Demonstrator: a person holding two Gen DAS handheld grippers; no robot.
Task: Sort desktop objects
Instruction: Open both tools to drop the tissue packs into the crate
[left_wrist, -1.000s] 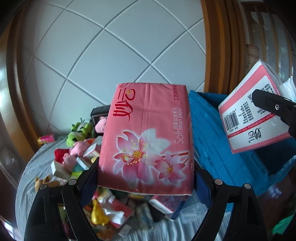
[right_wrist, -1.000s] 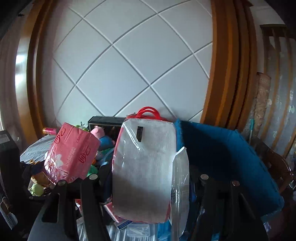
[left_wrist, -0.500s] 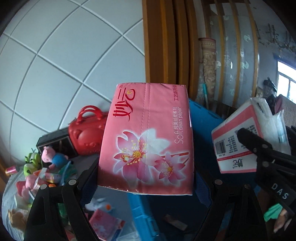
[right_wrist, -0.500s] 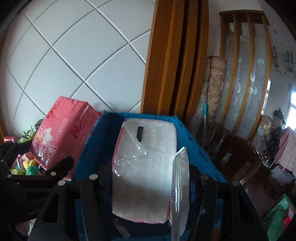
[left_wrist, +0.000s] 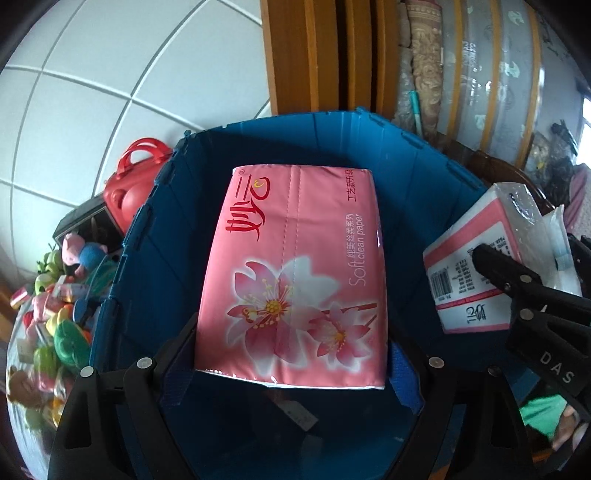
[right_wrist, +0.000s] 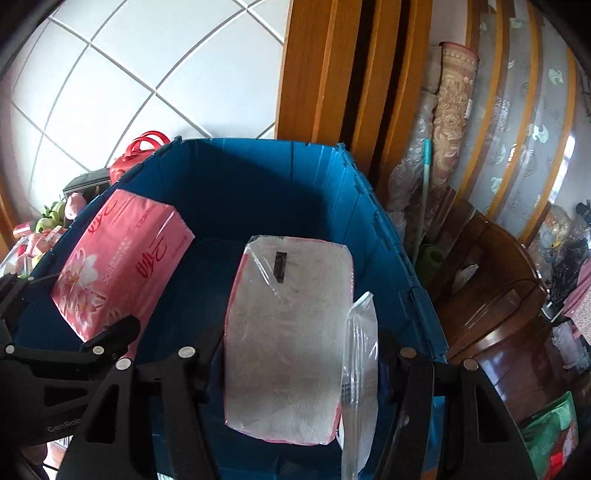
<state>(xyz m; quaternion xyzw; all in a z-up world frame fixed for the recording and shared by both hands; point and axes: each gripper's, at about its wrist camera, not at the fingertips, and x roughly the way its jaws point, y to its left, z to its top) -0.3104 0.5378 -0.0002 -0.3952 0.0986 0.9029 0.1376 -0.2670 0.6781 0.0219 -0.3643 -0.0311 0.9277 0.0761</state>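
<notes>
The big blue bin (left_wrist: 177, 258) sits on the right of the table, open on top so sorted things can drop in. The pink tissue pack (left_wrist: 295, 273) hangs over the bin's middle, squeezed on its two sides by the left gripper (left_wrist: 291, 354) so it cannot slip. The opened tissue pack (right_wrist: 291, 332) is over the bin's right side, pinched by the right gripper (right_wrist: 295, 365). Small toys (left_wrist: 59, 325) wait far left on the table.

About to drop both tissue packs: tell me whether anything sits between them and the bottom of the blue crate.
Nothing visible blocks either. The pink tissue pack and the second pack hang over the blue crate; only a small flat label lies on its floor.
</notes>
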